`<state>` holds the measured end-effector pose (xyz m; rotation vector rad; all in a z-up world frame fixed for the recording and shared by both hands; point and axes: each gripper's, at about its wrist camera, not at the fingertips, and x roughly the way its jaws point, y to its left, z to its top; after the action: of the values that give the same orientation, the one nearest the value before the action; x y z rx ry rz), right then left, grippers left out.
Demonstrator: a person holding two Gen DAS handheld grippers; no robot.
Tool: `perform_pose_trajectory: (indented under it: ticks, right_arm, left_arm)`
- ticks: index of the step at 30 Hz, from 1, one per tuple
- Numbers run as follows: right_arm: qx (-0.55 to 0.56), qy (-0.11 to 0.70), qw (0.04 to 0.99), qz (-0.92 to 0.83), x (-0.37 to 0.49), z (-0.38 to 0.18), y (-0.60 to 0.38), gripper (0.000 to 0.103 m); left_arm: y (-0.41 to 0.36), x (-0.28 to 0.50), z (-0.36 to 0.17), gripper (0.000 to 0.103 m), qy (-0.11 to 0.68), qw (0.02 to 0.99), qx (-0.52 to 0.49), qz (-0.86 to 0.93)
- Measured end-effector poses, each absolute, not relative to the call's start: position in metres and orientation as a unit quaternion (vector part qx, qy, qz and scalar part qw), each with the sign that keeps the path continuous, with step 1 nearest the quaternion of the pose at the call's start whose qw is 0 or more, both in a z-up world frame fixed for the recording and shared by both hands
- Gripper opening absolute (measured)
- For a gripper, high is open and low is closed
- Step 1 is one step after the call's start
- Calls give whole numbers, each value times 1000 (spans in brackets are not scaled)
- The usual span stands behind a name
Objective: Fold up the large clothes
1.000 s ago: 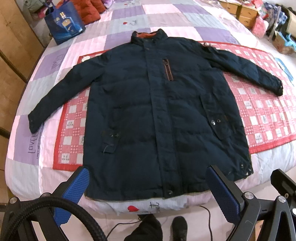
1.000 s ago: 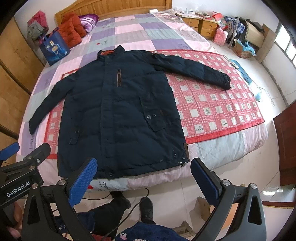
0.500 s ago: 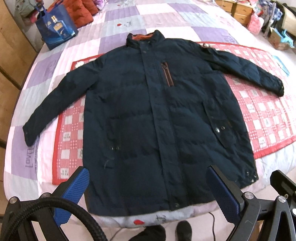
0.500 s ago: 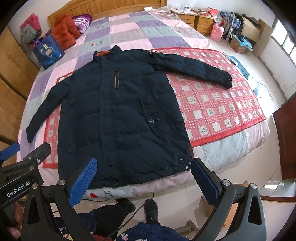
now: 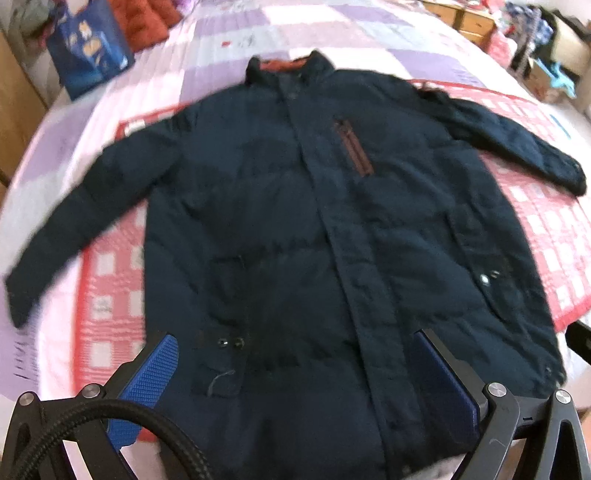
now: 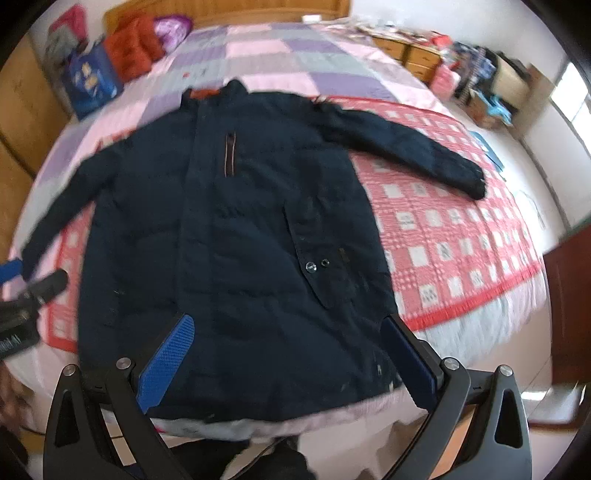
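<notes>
A large dark navy padded jacket (image 5: 295, 221) lies flat, front up, on a bed, collar at the far end, both sleeves spread out to the sides. It also shows in the right wrist view (image 6: 229, 229). My left gripper (image 5: 295, 354) is open and empty, hovering over the jacket's lower part near the hem. My right gripper (image 6: 284, 347) is open and empty, over the hem on the jacket's right side. The left gripper's body (image 6: 22, 306) shows at the left edge of the right wrist view.
A red checked mat (image 6: 443, 236) lies under the jacket on a pink and purple quilt (image 6: 280, 59). A blue bag (image 5: 88, 55) and red cushions (image 5: 144, 22) sit at the far left. Wooden drawers and clutter (image 6: 480, 81) stand at the right.
Both grippers have moved forward and down toward the jacket; the hem now lies between their fingers. Both stay open. The jacket has not moved.
</notes>
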<state>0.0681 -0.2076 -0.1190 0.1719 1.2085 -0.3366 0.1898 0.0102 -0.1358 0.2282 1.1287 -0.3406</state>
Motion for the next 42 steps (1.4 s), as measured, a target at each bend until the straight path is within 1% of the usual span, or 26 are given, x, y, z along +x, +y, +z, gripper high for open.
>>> perform_pose_trajectory:
  ticks: [5, 9, 12, 13, 15, 17, 18, 19, 20, 21, 22, 24, 26, 29, 31, 34, 36, 39, 42]
  right_arm:
    - [32, 556, 824, -101, 113, -201, -212, 103]
    - [0, 552, 831, -60, 151, -260, -210, 103]
    - [-45, 544, 837, -36, 170, -303, -213, 103]
    - [-49, 550, 833, -29, 173, -315, -219, 103]
    - [-27, 549, 835, -13, 172, -332, -246, 103]
    - [-23, 528, 849, -13, 158, -332, -276, 103]
    - [-28, 522, 852, -20, 152, -332, -288, 102]
    - [-19, 516, 856, -2, 143, -332, -302, 95]
    - [-14, 503, 863, 35, 132, -329, -315, 91]
    - [-32, 499, 865, 44, 125, -328, -317, 87]
    - [-72, 502, 861, 16, 119, -328, -321, 90]
    - [-45, 511, 858, 25, 109, -329, -337, 90]
    - [-43, 521, 852, 26, 108, -328, -340, 92]
    - [-73, 530, 845, 24, 110, -328, -329, 93]
    - [-73, 534, 842, 20, 119, -324, -325, 93]
    - [-62, 497, 865, 23, 137, -303, -317, 93]
    - [-61, 463, 884, 26, 170, -288, -310, 93]
    - [-47, 449, 891, 39, 243, -285, -298, 93]
    - [-35, 444, 894, 41, 318, -295, -282, 93]
  left_arm:
    - [9, 218, -215, 103, 540, 823, 75, -156]
    - [0, 237, -275, 103, 533, 830, 75, -143]
    - [3, 246, -315, 103, 528, 838, 87, -106]
    - [9, 248, -328, 103, 538, 834, 84, -91]
    - [33, 246, -344, 103, 535, 839, 41, -91]
    - [52, 240, -344, 103, 516, 852, 45, -79]
    - [61, 235, -344, 103, 510, 853, 36, -106]
    - [66, 229, -343, 103, 505, 852, 37, -134]
    - [68, 225, -343, 102, 501, 852, 48, -147]
    - [68, 220, -342, 101, 497, 852, 63, -155]
    - [68, 213, -339, 101, 492, 852, 77, -160]
    - [71, 204, -335, 103, 484, 861, 112, -109]
    - [90, 200, -330, 103, 486, 865, 99, -74]
    - [113, 195, -330, 103, 494, 864, 90, -42]
    - [120, 200, -329, 103, 499, 862, 84, -33]
    - [111, 229, -318, 103, 481, 872, 73, -43]
    - [88, 260, -309, 103, 461, 882, 69, -70]
    - [36, 325, -301, 103, 439, 888, 54, -123]
    - [-11, 390, -307, 103, 449, 879, 33, -155]
